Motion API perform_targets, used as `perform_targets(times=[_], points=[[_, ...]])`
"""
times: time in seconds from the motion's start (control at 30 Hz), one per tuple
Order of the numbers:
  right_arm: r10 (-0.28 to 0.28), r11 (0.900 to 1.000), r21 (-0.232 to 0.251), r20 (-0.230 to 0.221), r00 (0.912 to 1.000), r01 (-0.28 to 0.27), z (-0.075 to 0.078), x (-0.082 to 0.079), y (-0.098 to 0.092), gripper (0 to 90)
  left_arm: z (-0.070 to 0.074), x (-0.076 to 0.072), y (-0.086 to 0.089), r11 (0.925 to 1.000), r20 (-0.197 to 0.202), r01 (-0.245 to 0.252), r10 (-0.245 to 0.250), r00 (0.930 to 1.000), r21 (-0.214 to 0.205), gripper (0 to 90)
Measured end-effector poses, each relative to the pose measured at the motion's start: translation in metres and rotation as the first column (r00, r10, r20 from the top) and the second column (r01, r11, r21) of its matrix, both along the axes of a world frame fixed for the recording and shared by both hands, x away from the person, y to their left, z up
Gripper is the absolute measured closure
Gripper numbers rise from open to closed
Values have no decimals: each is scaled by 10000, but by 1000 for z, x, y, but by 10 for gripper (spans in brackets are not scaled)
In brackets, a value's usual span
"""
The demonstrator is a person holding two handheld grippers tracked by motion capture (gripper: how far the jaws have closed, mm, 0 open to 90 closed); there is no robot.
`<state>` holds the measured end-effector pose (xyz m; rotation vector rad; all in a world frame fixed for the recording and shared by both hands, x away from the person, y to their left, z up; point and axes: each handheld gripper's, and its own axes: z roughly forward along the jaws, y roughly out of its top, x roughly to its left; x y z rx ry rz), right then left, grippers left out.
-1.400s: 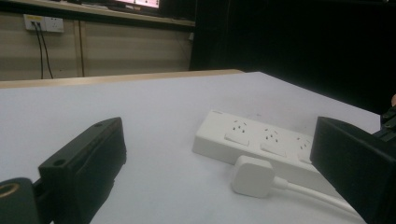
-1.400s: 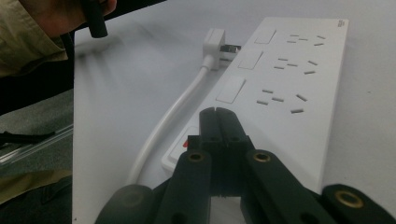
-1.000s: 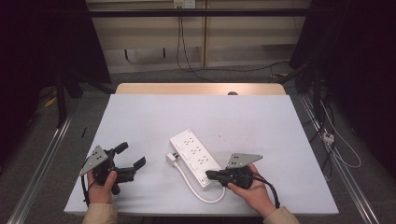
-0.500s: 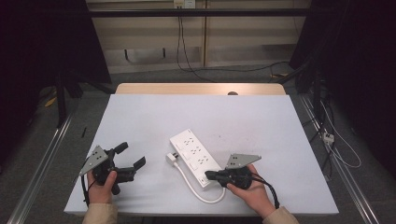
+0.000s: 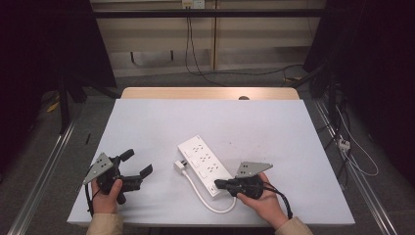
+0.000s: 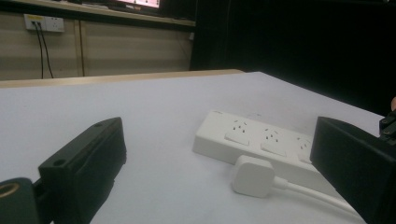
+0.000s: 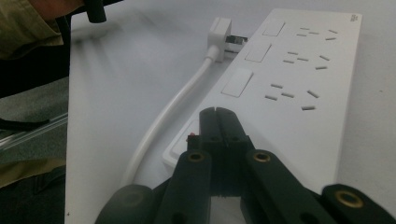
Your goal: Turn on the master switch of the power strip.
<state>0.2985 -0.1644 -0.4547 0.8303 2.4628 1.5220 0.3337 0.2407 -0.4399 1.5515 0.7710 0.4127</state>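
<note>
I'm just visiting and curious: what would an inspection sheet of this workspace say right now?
Surface: white table, wooden strip along its far edge.
Job's things: white power strip lying flat; its white plug rests beside it on its looped cord.
Clutter: nothing seen.
Grippers: left gripper open, holding nothing, resting left of the strip; right gripper shut, its tips at the strip's near end by the switch.
Cables: a black cable trails from each gripper.
Surroundings: wall outlet with black leads, dark curtains, floor rails.
</note>
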Motion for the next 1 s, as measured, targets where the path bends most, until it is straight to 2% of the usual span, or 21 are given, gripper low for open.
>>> perform_targets(times=[0.4,0.8,1.0], points=[[103,9999,-132,32,9999,-103,-2,0,2,900,0,0,0,10000,2,-11,11,10000,-7,32],[162,9992,-360,327,9993,-150,-1,-2,3,900,-1,0,-1,10000,-14,34,-34,10000,-8,32],[125,9990,-430,326,9994,-111,-2,-3,5,900,-1,0,-1,10000,-37,16,-16,10000,0,32]])
